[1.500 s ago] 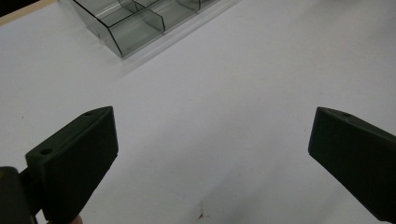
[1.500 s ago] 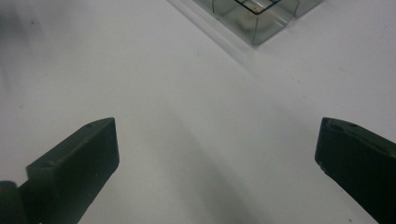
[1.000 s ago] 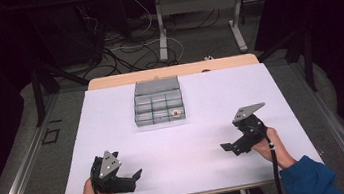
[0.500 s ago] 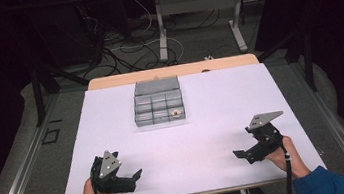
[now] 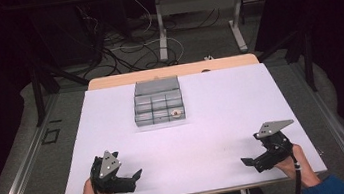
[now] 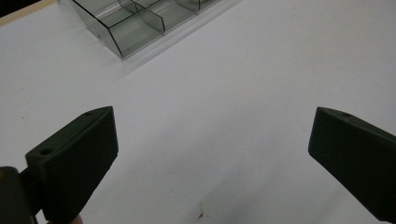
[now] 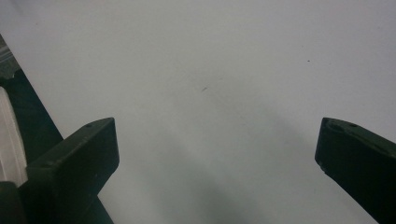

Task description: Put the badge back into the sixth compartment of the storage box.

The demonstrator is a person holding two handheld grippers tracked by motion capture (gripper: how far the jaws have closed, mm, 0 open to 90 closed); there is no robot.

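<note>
Dark room, cables on the floor behind; white counter [image 5: 223, 115] mostly bare. Clear box [image 5: 159, 107] sits mid-counter toward the far edge, well apart from both grippers. It is divided into small compartments, with the lid open and standing at the back. One small round item [image 5: 176, 112] lies in the front-right compartment; too small to identify.

Left gripper [image 5: 129, 179] is near the front-left edge, fingers [image 6: 74, 163] spread wide with nothing between them. Its view shows the box corner [image 6: 135, 28] ahead. Right gripper [image 5: 250, 161] is near the front-right edge, fingers [image 7: 79, 163] likewise spread and empty, over bare counter.

Handling guess: the box looks like thin rigid plastic, so light, smooth and likely to slide on the counter if pushed from one side. The lid hinge is probably the weak point. Best hold is an outer side wall or front wall, pinched across the wall thickness, with the other gripper steadying the opposite side. The small item would need a fingertip pinch inside a tight compartment.

Room: wide open lane from both grippers to the box, nothing in the way. Both hands sit close to the front edge, and the right is also near the right edge.
</note>
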